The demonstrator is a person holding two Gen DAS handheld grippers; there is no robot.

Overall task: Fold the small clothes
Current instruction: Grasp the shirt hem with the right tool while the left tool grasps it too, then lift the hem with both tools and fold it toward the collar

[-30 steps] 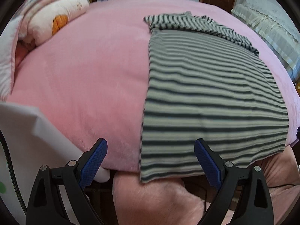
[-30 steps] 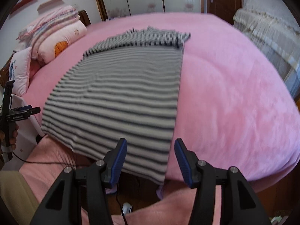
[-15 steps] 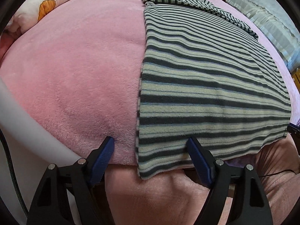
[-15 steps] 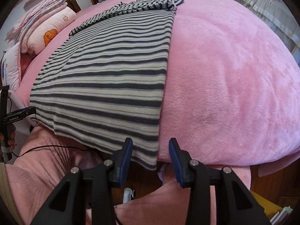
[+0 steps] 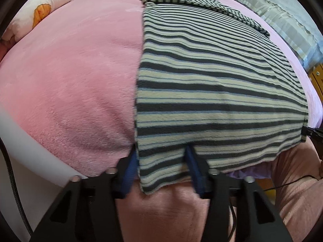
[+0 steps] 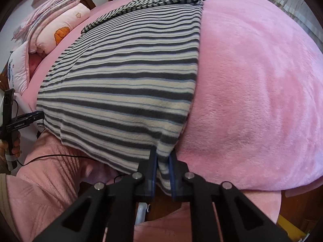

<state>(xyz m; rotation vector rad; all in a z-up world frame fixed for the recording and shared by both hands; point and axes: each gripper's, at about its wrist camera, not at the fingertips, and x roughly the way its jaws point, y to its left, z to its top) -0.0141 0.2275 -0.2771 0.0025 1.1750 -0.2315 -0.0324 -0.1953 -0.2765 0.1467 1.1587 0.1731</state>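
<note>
A grey and cream striped garment (image 5: 212, 84) lies flat on the pink bed (image 5: 70, 76), its near hem hanging over the bed's front edge. My left gripper (image 5: 161, 155) straddles the garment's near left corner, jaws still apart with the cloth between them. In the right wrist view the same garment (image 6: 131, 76) fills the left half of the bed (image 6: 252, 80). My right gripper (image 6: 162, 161) is shut on its near right corner at the hem. The garment's sleeves are folded across its far end.
Pillows and folded bedding (image 6: 58, 30) are stacked at the head of the bed on the left. A white surface (image 5: 26, 151) sits at the lower left of the left wrist view. A second bed with pale covers (image 5: 286, 24) stands at the right.
Both grippers moved forward onto the near hem. The right gripper closed on the right corner. The left gripper narrowed around the left corner.
</note>
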